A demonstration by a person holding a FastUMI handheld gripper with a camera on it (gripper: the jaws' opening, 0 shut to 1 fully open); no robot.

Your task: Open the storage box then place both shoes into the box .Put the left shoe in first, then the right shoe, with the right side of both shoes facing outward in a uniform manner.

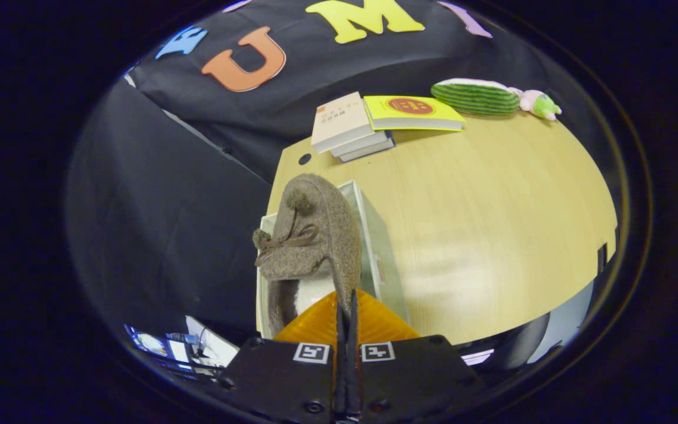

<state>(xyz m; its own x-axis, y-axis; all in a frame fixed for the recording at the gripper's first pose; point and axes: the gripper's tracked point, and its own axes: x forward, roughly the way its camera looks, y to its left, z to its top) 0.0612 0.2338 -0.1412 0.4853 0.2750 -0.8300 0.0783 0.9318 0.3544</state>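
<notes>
Hand-held gripper (346,306) clamped on shoe (309,235) collar, above storage box (380,247) at table (492,206) edge

The gripper view rides on the gripper (345,306) and looks forward and steeply down along its closed-together fingers, close above a brown felt slipper (309,235) and the pale wooden table (492,212), facing stacked books (351,126) at the far edge.

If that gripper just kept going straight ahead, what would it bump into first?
The gripper is shut on the brown slipper's rim, so nothing lies between. Pushed on, the slipper would probably meet the white storage box under it, though depth is unclear.
</notes>
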